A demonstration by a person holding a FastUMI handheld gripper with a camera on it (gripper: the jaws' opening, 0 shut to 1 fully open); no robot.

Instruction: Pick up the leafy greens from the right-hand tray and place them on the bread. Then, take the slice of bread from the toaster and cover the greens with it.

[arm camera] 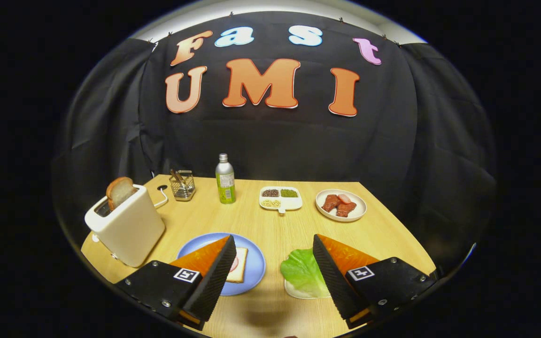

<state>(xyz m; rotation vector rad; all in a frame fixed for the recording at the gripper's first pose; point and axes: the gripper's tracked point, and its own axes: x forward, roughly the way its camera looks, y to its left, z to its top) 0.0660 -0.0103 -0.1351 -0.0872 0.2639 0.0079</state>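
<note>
one tray [294, 292] holds greens [302, 271] (tongs [274, 263] agape).

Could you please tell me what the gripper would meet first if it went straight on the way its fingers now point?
The open gripper points at bare light wooden table, between the blue plate and the green lettuce leaf. Farther on stands the white divided dish of beans; depth is unclear.
</note>
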